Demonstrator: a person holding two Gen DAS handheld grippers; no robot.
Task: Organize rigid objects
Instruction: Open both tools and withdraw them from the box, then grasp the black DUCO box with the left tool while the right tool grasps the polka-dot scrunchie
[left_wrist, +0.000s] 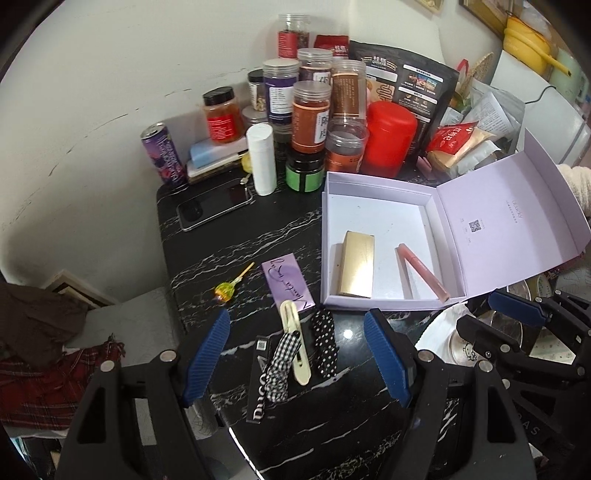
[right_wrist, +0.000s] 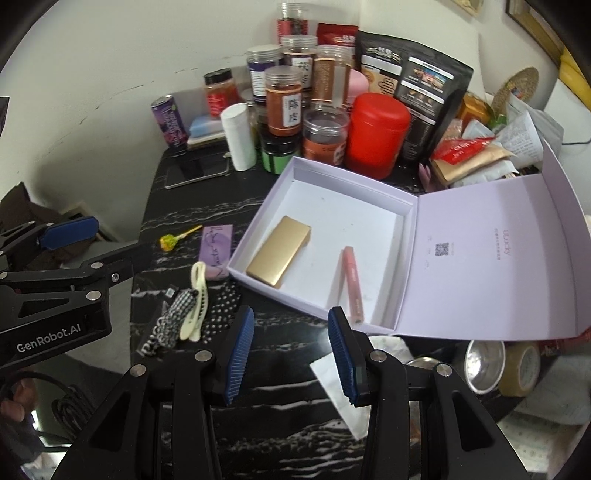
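The cream hair clip (left_wrist: 295, 341) is lying on the black marble bench (left_wrist: 229, 236) in the lower middle of the left wrist view, its long axis running from the frame's upper left to lower right, almost along the line the left gripper (left_wrist: 297, 360) is pointing. It is sitting directly between and beneath the left jaws, which are standing well apart with nothing in them. A checked fabric clip (left_wrist: 279, 365) is touching it on the left and a polka-dot clip (left_wrist: 325, 347) is lying just beside it on the right, so a clean pinch looks tight.

In the right wrist view the same cluster is sitting at lower left, off to the side of the right gripper (right_wrist: 291, 354), whose jaws are parted more narrowly and are also empty. The left hand looks the nearer one for these clips.

The lilac box (left_wrist: 332, 258) is lying open to the right of the clips, already holding a gold case (left_wrist: 356, 267) and a pink tube (left_wrist: 423, 273).
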